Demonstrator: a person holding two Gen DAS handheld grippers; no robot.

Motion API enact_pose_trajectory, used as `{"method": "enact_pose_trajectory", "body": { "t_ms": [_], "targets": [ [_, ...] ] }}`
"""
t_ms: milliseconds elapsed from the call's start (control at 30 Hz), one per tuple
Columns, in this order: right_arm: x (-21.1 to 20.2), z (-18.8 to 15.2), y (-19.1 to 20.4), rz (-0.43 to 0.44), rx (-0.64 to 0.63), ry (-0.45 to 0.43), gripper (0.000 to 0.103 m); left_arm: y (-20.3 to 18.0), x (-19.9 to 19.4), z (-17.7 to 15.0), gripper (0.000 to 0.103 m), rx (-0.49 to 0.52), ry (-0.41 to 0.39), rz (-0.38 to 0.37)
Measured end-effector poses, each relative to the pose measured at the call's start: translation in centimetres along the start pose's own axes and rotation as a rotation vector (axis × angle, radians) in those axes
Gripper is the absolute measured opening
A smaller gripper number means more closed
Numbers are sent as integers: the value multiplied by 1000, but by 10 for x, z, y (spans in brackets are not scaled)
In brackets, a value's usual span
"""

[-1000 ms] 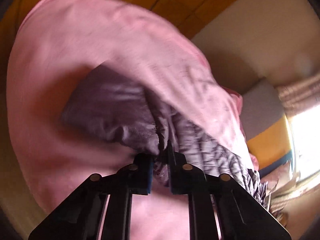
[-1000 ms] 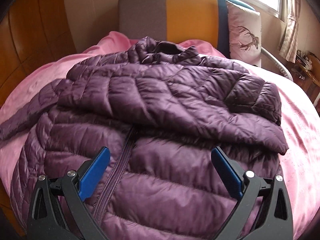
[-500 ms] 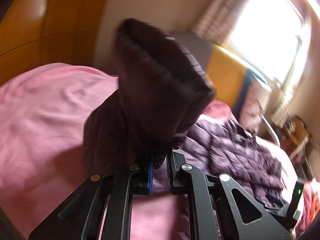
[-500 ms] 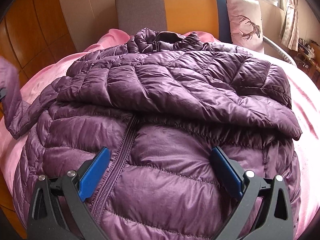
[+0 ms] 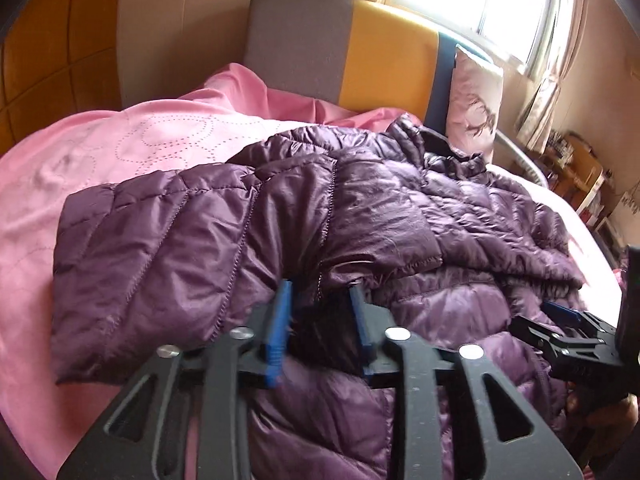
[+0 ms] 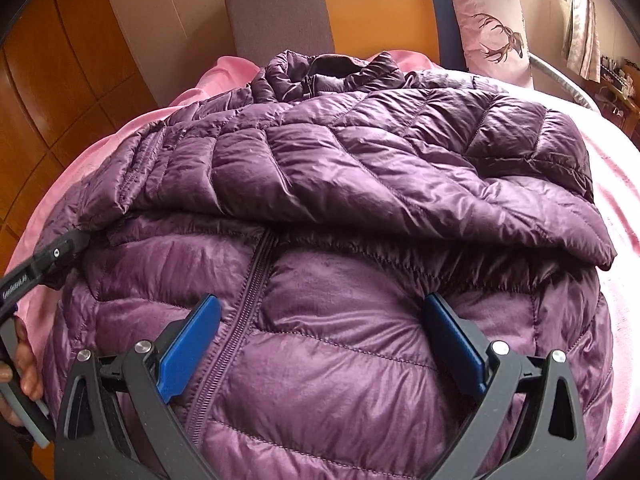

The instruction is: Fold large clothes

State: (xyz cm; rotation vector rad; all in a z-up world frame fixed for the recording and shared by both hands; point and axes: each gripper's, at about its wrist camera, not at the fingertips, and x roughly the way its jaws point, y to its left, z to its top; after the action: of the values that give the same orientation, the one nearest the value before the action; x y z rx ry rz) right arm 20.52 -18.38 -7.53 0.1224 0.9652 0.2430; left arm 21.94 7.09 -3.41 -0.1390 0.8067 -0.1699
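a pink bedspread [image 5: 132, 148] is covering the whole bed, running up to a grey, yellow and blue headboard [image 6: 332, 12], with wooden wall panels [image 6: 52, 100] standing on the left side. a purple quilted jacket [image 6: 320, 288] is lying front-up across the middle of the bedspread, its collar pointing toward the headboard and its zipper [image 6: 256, 272] running down the lower front. one sleeve is lying folded across the chest from the right. the other sleeve [image 5: 168, 264] is lying over the jacket's left side, its cuff end reaching out over the pink cover. a pale cushion with a deer print [image 6: 492, 28] is leaning against the headboard on the right.

the right gripper [image 6: 324, 352] is hanging low over the jacket's lower front with its blue pads spread wide; the pictures are not showing clearly whether the tips are touching the fabric. the left gripper [image 5: 320, 312] is sitting at the edge of the left sleeve, its jaws opening, with dark fabric lying between the blue pads but no longer pinched.
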Motion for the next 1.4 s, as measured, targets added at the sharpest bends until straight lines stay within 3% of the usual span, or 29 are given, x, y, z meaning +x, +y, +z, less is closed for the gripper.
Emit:
{"method": "enact_pose_trajectory", "body": {
  "t_ms": [67, 200, 300, 533, 567, 600, 633, 700, 767, 833, 1000, 1400],
  "targets": [
    [-8, 8, 4, 48, 22, -18, 99, 3, -10, -3, 61, -17, -32, -20],
    [-17, 31, 33, 196, 17, -44, 93, 9, -27, -10, 61, -44, -70, -21],
    [-10, 48, 65, 258, -18, -32, 88, 15, -33, -17, 61, -72, -74, 2],
    [44, 76, 128, 283, -87, 66, 78, 35, -34, -34, 61, -149, -30, 67],
    [53, 77, 135, 277, -101, 91, 65, 40, -34, -36, 61, -171, -20, 75],
    [56, 75, 143, 275, -122, 113, 45, 45, -33, -37, 61, -196, -12, 79],
    [58, 75, 152, 262, -158, 132, 39, 49, -33, -38, 61, -212, -7, 82],
    [50, 77, 165, 211, -234, 107, 13, 55, -33, -39, 61, -245, -4, 92],
    [33, 87, 169, 219, -250, 61, 10, 61, -34, -40, 62, -273, -8, 97],
    [8, 101, 167, 218, -242, -18, 9, 65, -32, -39, 69, -303, -2, 100],
    [-49, 129, 142, 177, -193, -214, 8, 61, -31, -30, 69, -307, -12, 113],
    [-95, 153, 21, 71, 73, -338, 8, 31, 5, 10, 69, -223, 7, 163]
  ]
}}
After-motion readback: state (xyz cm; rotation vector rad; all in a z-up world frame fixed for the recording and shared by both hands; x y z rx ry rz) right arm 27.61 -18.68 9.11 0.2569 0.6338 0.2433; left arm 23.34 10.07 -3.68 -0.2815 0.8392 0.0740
